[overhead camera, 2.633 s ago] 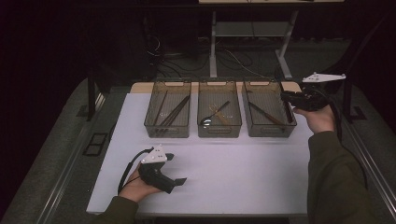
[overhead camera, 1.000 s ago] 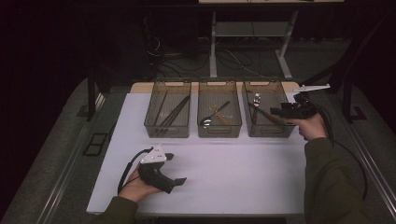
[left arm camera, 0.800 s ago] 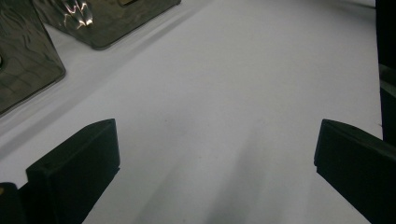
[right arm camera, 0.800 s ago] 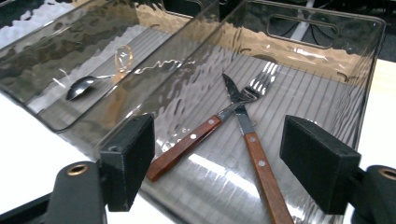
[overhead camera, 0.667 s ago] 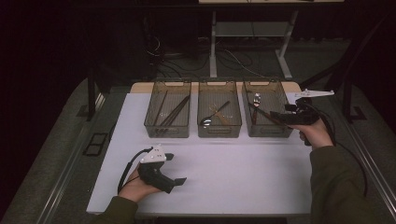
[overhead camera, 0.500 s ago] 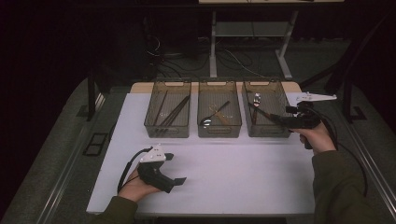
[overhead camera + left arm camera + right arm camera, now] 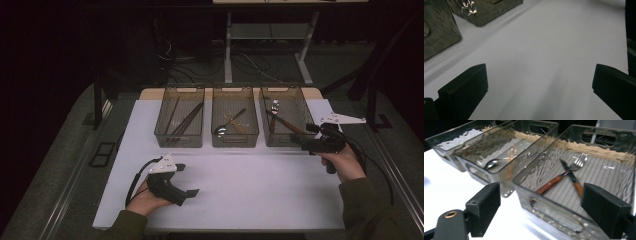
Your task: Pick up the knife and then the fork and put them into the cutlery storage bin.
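Right tongs [image 7: 539, 213] agape — fork [image 7: 564, 173] in bin [image 7: 549, 212].

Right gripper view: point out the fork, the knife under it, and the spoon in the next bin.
Fork [image 7: 574, 166], right gripper view, on its neck below the tines.
Knife [image 7: 567, 169], right gripper view, on its dark blade.
Spoon [image 7: 491, 163], right gripper view, on its bowl.

A wooden-handled fork [image 7: 564, 176] lies crossed over a knife [image 7: 571, 178] in the right bin [image 7: 614, 135].

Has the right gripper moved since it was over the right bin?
Yes. The right gripper has drawn back from above the right bin toward the person, jaws open and empty.
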Available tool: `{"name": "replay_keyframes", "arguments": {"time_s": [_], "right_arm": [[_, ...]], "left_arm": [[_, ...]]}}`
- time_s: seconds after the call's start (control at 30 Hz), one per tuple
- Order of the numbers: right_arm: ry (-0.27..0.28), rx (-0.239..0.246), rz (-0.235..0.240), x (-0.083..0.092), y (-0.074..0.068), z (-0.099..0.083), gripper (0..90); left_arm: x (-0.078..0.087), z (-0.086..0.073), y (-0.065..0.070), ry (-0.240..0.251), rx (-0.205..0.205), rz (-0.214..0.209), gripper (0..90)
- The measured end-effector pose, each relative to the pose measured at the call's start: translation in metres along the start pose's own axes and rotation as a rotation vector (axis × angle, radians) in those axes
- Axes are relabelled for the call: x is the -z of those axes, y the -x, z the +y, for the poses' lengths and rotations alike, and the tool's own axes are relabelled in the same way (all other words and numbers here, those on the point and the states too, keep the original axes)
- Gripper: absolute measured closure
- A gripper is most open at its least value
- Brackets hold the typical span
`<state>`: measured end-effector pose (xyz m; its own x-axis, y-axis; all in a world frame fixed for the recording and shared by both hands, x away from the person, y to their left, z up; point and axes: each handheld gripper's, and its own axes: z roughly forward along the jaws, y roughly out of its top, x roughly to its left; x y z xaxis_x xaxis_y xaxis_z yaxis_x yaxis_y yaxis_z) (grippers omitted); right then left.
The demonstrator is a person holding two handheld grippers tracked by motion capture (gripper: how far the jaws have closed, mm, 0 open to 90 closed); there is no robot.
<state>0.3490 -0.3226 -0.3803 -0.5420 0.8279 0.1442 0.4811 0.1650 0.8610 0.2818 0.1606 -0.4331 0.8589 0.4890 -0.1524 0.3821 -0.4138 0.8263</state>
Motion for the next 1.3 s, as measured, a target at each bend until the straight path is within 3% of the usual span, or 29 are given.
{"name": "replay_keyframes", "arguments": {"time_s": [0.23, 0.63, 1.0, 1.3], "right_arm": [[-0.003, 0.005, 0.021, 0.004, -0.011, -0.013, 15.9], [-0.05, 0.07, 0.066, -0.003, -0.037, -0.039, 15.9], [-0.068, 0.09, 0.107, 0.002, -0.056, -0.063, 13.0], [-0.087, 0.094, 0.108, 0.007, -0.06, -0.077, 12.9]], "left_arm": [[0.002, -0.001, 0.0, -0.006, -0.015, -0.001, 0.0], [0.005, -0.002, 0.0, -0.005, -0.018, 0.007, 0.0], [0.004, -0.001, 0.002, -0.012, -0.022, -0.001, 0.0], [0.004, -0.001, 0.003, -0.01, -0.02, -0.012, 0.0]]}}
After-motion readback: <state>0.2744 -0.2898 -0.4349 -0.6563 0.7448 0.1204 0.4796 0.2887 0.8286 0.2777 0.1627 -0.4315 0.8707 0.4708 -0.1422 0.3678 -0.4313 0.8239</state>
